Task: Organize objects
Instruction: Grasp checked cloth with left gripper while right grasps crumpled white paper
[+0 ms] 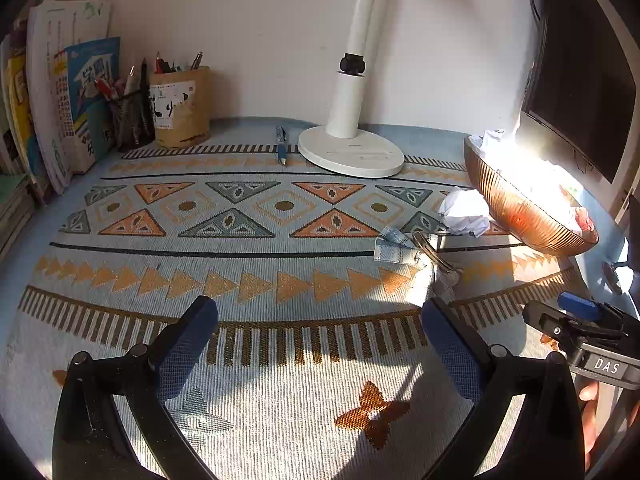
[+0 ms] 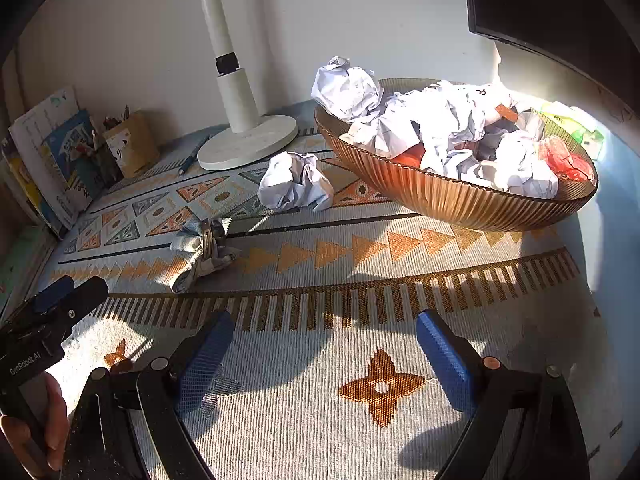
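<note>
Both grippers stand wide with nothing between their blue pads, poised above the patterned cloth (image 1: 280, 360) that covers the table. Left gripper (image 1: 320, 344) has bare cloth under its fingers; ahead of its right finger and just beyond it lies a small bundle of striped fabric with a ring (image 1: 420, 252) on it. Farther ahead on that side sits a crumpled paper ball (image 1: 464, 212), close against the ribbed amber bowl (image 1: 520, 216). Straight ahead and well apart, near the wall, stands the white lamp base (image 1: 352, 152) with a blue pen (image 1: 281, 146) just to its left. Far to the front left are a brown pen holder (image 1: 182, 108), a dark mesh pen cup (image 1: 130, 120) and upright books (image 1: 72, 100).

Right gripper (image 2: 326, 360) likewise hovers over bare cloth. Ahead and to its right the bowl (image 2: 460, 196) is heaped with crumpled papers (image 2: 440, 128). Directly ahead, the loose paper ball (image 2: 296, 182) rests on the cloth just beside the bowl's left end. Forward left of this gripper lies the fabric bundle (image 2: 200, 248). A hand (image 2: 52, 428) shows at the lower left, gripping the other tool's handle.
</note>
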{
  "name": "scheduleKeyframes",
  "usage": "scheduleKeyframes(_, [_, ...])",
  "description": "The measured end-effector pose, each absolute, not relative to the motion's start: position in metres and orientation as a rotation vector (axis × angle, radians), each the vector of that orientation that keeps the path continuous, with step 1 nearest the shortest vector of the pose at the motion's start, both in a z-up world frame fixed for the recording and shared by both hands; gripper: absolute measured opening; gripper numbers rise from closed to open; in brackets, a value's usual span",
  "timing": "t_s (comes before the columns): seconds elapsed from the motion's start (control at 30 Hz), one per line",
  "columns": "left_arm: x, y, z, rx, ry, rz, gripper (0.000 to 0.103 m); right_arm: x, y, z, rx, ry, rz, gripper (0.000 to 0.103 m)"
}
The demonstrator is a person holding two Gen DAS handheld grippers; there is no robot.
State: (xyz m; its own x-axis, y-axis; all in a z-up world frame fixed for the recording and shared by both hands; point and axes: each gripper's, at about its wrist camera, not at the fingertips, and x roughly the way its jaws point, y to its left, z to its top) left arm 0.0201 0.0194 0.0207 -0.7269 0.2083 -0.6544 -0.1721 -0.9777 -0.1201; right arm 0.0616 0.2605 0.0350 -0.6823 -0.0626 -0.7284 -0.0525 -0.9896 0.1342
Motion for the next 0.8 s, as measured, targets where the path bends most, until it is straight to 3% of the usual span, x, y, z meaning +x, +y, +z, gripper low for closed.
scheduleKeyframes(0.4, [-0.003,0.055,0.021,-1.184,0.032,2.395,0.102,-0.017,0.266,0.049,1.374,-0.665,-2.656,0.092])
scheduleKeyframes(0.6, [-0.025,0.077,0.010,-1.243,0.005,2.315,0.101,-0.054,0.264,0.034,1.408,-0.733,-2.722,0.092])
scheduleKeyframes(0.8, [-0.032,0.108,0.011,-1.165,0.170,2.381,0.099,-0.068,0.265,0.031,1.337,-0.771,-2.758,0.090])
